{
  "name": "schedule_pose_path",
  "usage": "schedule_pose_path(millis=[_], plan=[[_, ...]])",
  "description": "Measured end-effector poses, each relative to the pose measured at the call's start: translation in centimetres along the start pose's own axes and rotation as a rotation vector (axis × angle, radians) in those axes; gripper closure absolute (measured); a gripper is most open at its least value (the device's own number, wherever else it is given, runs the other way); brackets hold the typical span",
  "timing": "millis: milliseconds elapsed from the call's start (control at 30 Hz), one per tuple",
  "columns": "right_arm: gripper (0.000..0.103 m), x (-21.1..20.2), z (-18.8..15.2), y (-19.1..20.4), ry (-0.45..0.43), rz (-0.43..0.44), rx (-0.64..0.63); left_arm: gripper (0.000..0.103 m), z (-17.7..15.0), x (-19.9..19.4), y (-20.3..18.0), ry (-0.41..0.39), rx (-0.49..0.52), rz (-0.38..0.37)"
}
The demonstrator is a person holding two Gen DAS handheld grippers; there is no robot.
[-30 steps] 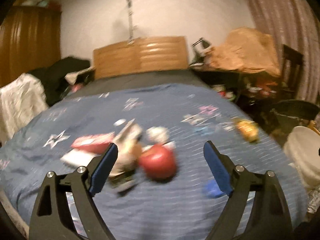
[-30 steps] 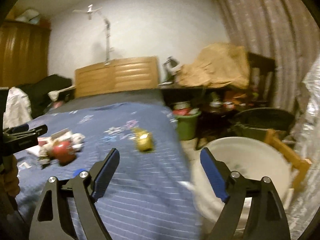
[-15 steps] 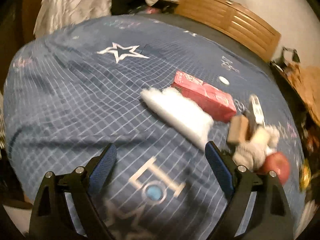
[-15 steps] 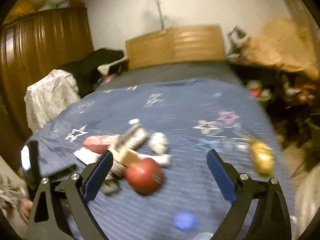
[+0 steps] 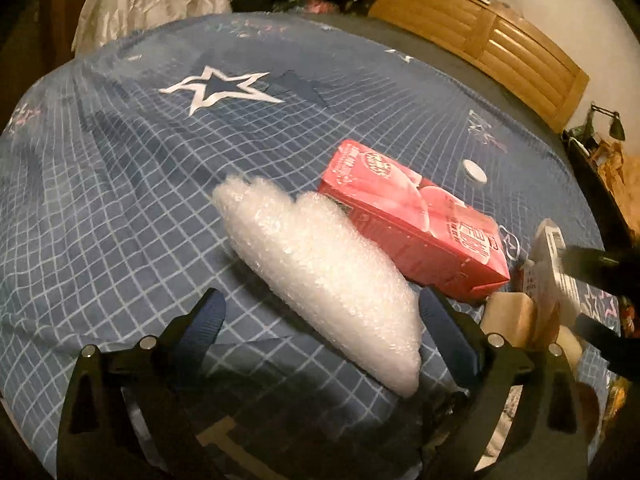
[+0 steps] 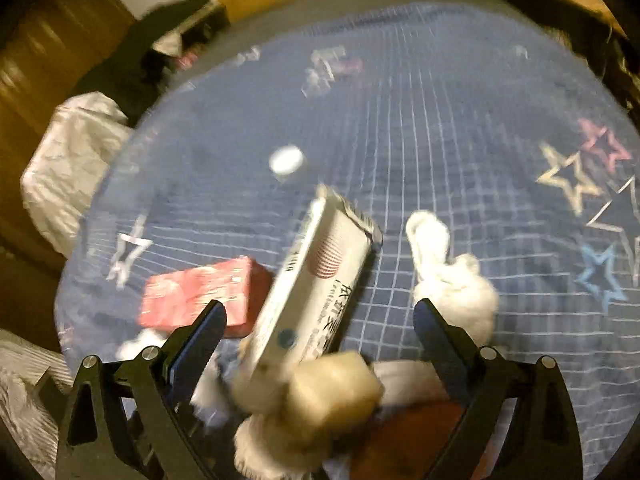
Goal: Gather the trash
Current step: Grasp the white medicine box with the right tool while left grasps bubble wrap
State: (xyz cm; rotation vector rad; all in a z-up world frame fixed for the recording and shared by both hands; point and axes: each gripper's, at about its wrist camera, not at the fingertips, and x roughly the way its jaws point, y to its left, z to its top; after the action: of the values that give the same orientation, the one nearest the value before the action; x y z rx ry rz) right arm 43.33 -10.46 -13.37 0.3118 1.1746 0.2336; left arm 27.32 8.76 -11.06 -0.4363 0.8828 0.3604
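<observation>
The trash lies in a loose heap on the blue blanket [image 5: 120, 208] of the bed, and I take the pink carton [image 5: 412, 220] as the landmark. The roll of bubble wrap [image 5: 320, 276] lies right beside the carton, on its near side, and seems to touch it along one edge. A small white cap [image 5: 475, 171] sits alone on the blanket just beyond the carton. To the right of the carton stands a long white box [image 6: 320, 280], leaning over a tan block [image 6: 332, 392], with crumpled white tissue [image 6: 452, 280] further to that side.

The left gripper [image 5: 320, 320] hangs above the near end of the bubble wrap with its jaws spread wide, holding nothing. The right gripper [image 6: 320, 324] is also spread wide and empty; the white box and the tan block show between its fingers, but whether they touch the fingers I cannot tell, as this view is blurred.
</observation>
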Motion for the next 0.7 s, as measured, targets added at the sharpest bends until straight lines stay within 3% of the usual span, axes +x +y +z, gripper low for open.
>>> schedule_pose_path(millis=[33,100,133,233,367,467,567,700], plan=[[0.052,0.6,0.0,-0.3,0.020,0.022,0.012,0.026,-0.1,0.0,-0.1,-0.006,0.010,-0.021],[0.078,1.3,-0.2,-0.4,0.033,0.035,0.011,0.046,0.2,0.3,-0.1,-0.007,0.023,-0.092],[0.084,0.9,-0.4,-0.3,0.016,0.055,-0.001,0.048,0.1,0.0,-0.3,-0.004,0.029,-0.096],[0.084,-2.1,-0.9,-0.3,-0.070,0.139,-0.013,0.053,0.3,0.0,0.6,0.015,0.011,-0.151],[0.084,-9.5,-1.7,0.2,-0.225,0.259,-0.067,0.058,0.5,-1.3,3.0,0.039,-0.025,-0.221],[0.084,-15.1,-3.5,0.0,-0.316,0.294,-0.119,0.060,0.3,-2.8,5.3,0.067,-0.022,-0.312],[0.084,-19.5,-6.2,-1.4,-0.351,0.345,-0.147,0.062,-0.1,-5.0,6.9,0.073,0.032,-0.388],[0.084,-23.2,-12.1,-5.1,-0.313,0.369,-0.155,0.063,-1.2,-8.3,8.1,0.062,0.165,-0.468]])
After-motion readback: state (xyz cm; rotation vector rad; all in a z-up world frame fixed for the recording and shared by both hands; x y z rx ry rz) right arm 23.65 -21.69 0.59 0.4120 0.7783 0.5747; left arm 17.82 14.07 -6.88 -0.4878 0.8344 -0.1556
